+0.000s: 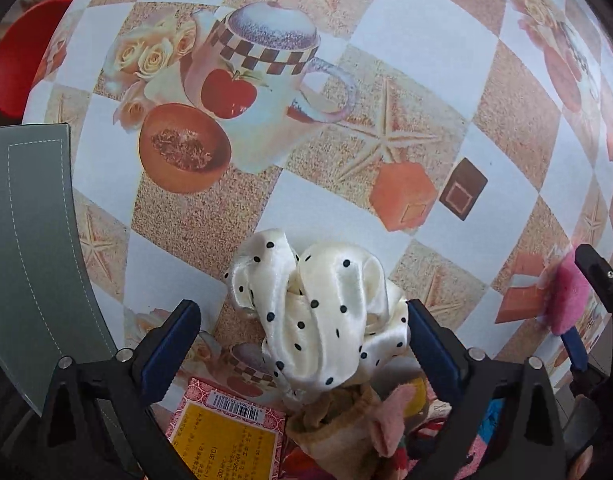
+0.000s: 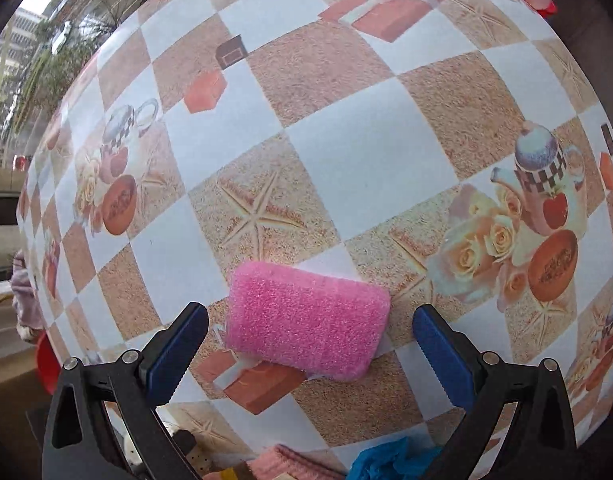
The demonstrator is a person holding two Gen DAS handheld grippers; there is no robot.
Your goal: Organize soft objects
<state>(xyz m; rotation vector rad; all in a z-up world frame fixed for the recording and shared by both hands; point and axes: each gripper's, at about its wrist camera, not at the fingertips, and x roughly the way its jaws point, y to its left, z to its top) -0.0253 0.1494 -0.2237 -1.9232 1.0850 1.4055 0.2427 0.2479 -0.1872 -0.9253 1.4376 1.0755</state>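
Between the spread blue-padded fingers of the left gripper [image 1: 304,340] lies a cream satin scrunchie with black polka dots [image 1: 318,312], bunched in glossy folds on the tablecloth; its right side sits just beside the right finger pad, while a clear gap separates it from the left pad [image 1: 168,344]. Below it, close to the lens, a heap of soft things shows: a tan felt piece with a pink felt shape [image 1: 346,424], and beside that a red card packet with a yellow label and barcode [image 1: 230,436].

Seen from the right wrist, a pink rectangular foam sponge [image 2: 306,320] rests flat on the cloth between the parted fingers of the right gripper [image 2: 310,344], touching neither pad. The same sponge and gripper appear at the right edge of the left wrist view. At the bottom of the right wrist view lie a pink ribbed cloth [image 2: 294,460] and a crumpled blue item [image 2: 390,460].

Both rest on a checked vinyl tablecloth printed with starfish, teapots and roses [image 2: 370,152]. A grey stitched mat [image 1: 30,240] lies at the table's left side, with a red plastic seat [image 1: 18,68] beyond the edge.
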